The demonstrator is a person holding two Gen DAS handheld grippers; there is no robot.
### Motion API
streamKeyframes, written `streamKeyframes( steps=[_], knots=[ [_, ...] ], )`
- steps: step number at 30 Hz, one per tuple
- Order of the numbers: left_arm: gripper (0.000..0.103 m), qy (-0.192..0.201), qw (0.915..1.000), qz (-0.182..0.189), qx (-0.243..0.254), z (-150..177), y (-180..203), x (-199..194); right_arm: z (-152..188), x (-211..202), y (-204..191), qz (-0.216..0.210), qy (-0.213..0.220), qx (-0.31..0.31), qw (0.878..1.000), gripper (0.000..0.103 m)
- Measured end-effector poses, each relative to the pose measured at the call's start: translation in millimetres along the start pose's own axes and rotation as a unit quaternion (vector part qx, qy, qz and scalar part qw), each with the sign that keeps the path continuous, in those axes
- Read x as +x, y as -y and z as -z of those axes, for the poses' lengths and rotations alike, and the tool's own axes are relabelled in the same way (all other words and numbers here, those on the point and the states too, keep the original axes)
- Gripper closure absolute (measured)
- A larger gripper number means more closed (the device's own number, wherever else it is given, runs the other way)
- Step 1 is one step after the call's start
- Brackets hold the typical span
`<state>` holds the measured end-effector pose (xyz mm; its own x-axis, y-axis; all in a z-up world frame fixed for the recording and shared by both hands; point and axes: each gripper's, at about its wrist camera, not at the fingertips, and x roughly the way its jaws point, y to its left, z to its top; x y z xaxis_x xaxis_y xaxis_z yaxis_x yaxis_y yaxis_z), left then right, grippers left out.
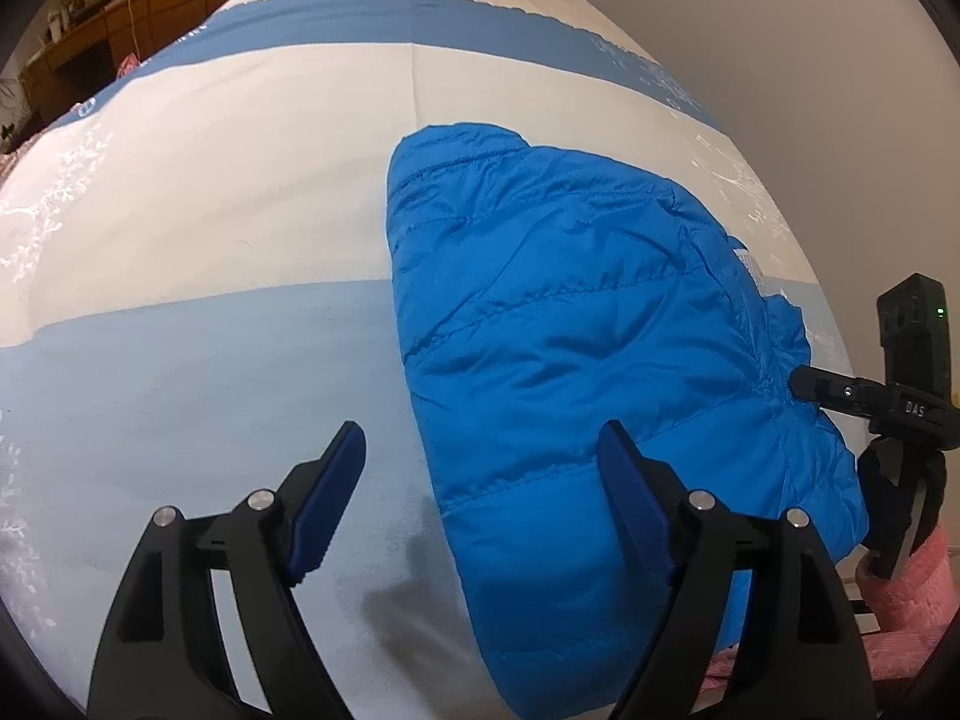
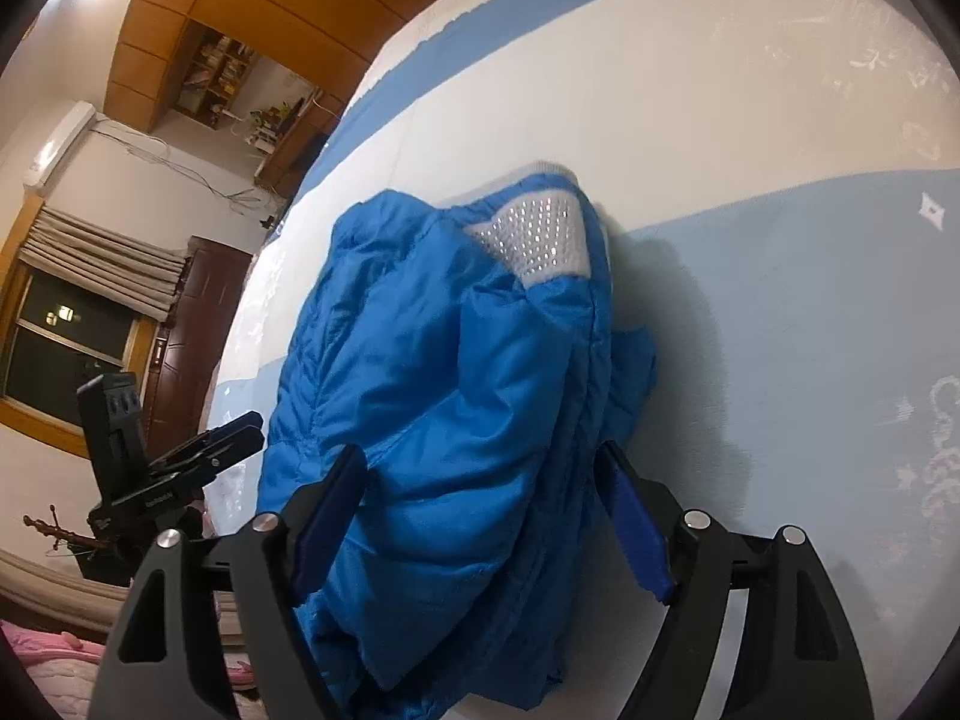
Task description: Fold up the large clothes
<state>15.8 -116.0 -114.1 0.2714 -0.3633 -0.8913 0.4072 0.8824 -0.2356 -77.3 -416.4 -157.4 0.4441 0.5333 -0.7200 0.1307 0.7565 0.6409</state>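
On the bed [image 1: 210,192], over its blue-and-white cover, the jacket [image 1: 570,330] lies as a puffy, partly folded bundle with its white mesh lining [image 2: 534,234] showing at the far end. Left gripper [image 1: 480,498] hovers at the bundle's near edge, fingers apart and holding nothing. Right gripper [image 2: 480,522] straddles the jacket's near end, fingers [image 2: 636,534] spread wide on either side, not yet pinching. To fold cleanly, I judge each should bite only the top layers at the edge, lift together, and press the trapped air out.
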Motion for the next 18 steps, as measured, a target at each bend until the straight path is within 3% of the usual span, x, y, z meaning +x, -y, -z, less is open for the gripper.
streamKeyframes(
  steps=[10, 18],
  knots=[
    [0.013, -0.010, 0.9984, 0.053, -0.015, 0, -13, 22, -4, 20, 17, -0.036, -0.018, 0.024, 0.999, 0.017],
    [0.003, -0.026, 0.9905, 0.128, -0.044, -2, -24, 52, -5, 30, 33, -0.072, -0.022, 0.034, 0.997, 0.010]
  ],
)
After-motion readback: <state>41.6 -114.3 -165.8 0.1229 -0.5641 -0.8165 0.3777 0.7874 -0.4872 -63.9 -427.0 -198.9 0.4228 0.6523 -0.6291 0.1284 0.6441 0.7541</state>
